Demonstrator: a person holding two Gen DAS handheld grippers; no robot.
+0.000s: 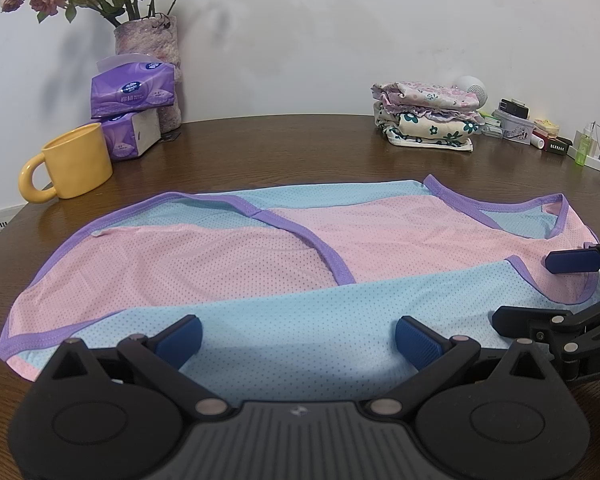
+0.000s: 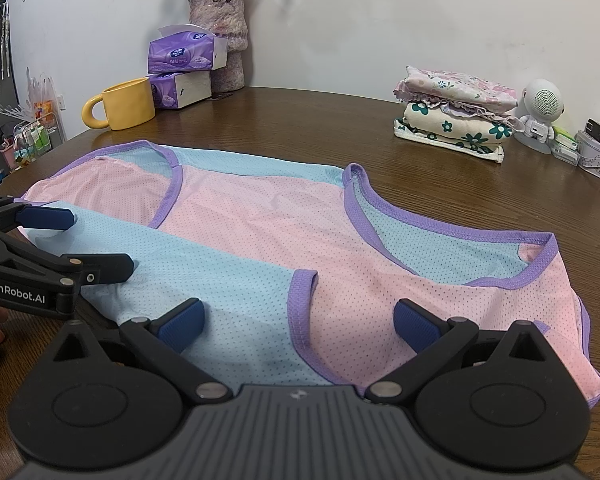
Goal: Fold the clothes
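While we've clearly got a start on this, there's plenty left. The pink and light-blue mesh sleeveless top with purple trim (image 1: 284, 264) lies spread flat across the middle of the round dark wooden table (image 1: 300, 144), and it looks like one long side has already been folded in, since a blue panel overlaps the pink along the bottom of the left wrist view. Our guess is the other side and the final crosswise fold are still to do.

Our left gripper (image 1: 298, 338) sits low over the blue near edge with its jaws spread wide, holding nothing. Our right gripper (image 2: 298, 326) is the same, wide apart and empty, over the purple armhole trim at the bottom of its own frame.

A stack of folded floral clothes (image 1: 428, 120) sits in the upper right, well apart from the top, so some pieces look done already.

Other stuff: a yellow ceramic mug (image 1: 72, 164) at left near the top's far corner, two purple tissue packs (image 1: 130, 108) and a fuzzy pink vase of dried roses (image 1: 152, 52) behind it, and a small white robot-shaped speaker (image 2: 542, 114) at right. Nothing really blocks us; only the mug is kinda close.
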